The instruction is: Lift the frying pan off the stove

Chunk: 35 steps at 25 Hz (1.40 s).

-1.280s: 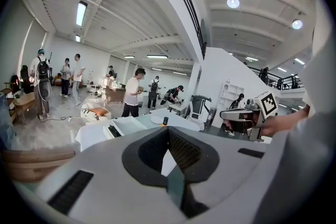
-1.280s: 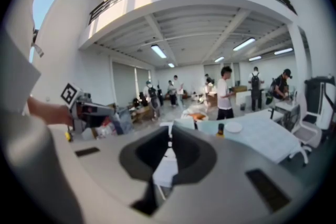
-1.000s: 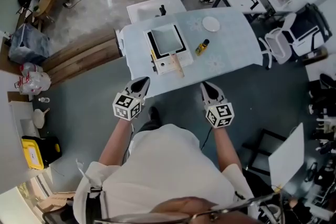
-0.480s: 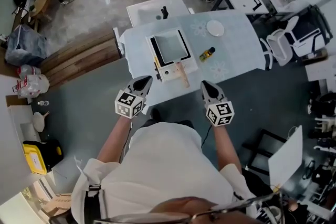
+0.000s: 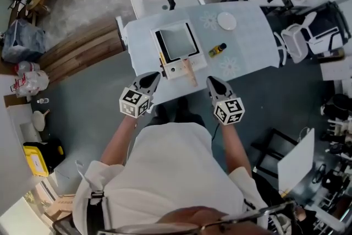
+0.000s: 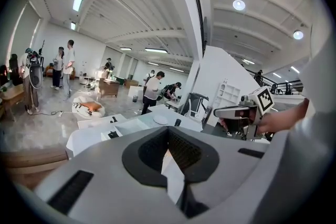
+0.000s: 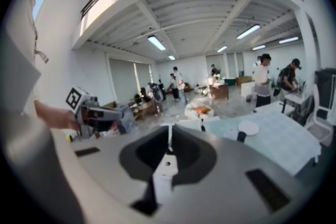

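At the near edge of the pale blue table (image 5: 247, 47), a person holds 2 grippers. The left gripper (image 5: 149, 81) and right gripper (image 5: 213, 83) hang over that edge, jaws pressed together, gripping nothing. The square frying pan (image 5: 177, 41) sits on the white stove (image 5: 175, 67) on the table's left half. Its wooden handle (image 5: 190, 72) points at the near edge between the grippers, touching neither. A yellow bottle (image 5: 217, 50) lies mid-table just right of the stove, with a white plate (image 5: 226, 21) toward the far edge. A small white table (image 5: 157, 0) stands against the far side, and a white chair (image 5: 300, 41) stands off the right end.
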### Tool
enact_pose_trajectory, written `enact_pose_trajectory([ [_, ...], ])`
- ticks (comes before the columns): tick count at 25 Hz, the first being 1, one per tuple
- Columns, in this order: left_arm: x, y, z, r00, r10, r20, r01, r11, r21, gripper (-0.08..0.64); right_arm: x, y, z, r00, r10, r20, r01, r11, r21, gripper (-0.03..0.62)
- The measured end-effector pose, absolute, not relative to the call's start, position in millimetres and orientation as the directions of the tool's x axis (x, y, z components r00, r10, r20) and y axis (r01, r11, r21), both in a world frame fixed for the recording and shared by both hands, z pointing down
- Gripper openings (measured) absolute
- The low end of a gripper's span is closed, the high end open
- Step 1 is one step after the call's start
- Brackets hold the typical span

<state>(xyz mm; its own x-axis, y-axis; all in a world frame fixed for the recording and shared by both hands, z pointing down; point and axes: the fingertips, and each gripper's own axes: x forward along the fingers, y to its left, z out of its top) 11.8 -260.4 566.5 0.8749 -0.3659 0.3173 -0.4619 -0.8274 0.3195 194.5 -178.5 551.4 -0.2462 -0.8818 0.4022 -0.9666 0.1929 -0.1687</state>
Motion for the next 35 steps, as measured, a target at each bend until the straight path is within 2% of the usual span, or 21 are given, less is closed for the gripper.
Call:
enact_pose_trajectory([
  [11,45.0,-267.7,581.9,0.846,-0.412,0.339,-0.521,-0.775,0.359,0.029,219.2,-217.7,579.7,-0.392,-0.809,0.437,-0.918,0.311,-0.247,0.04],
  [23,93.5,-253.8,625.1,0.848,-0.378,0.371,-0.518,-0.734,0.439,0.031,214.0,-239.8,643.6,-0.609,-0.611,0.505,-0.793,0.48,-0.375,0.041],
  [31,117.7,-248.9,667.1,0.838,-0.349,0.42,-0.534,-0.682,0.499,0.032,211.9,-246.9,689.5,-0.698,-0.502,0.511,-0.716,0.462,-0.524,0.048],
  [35,130.3,-240.0,689.7,0.838,-0.309,0.449,-0.529,-0.659,0.534,0.038,210.3,-252.9,715.4,-0.728,-0.451,0.517,-0.684,0.426,-0.592,0.105],
])
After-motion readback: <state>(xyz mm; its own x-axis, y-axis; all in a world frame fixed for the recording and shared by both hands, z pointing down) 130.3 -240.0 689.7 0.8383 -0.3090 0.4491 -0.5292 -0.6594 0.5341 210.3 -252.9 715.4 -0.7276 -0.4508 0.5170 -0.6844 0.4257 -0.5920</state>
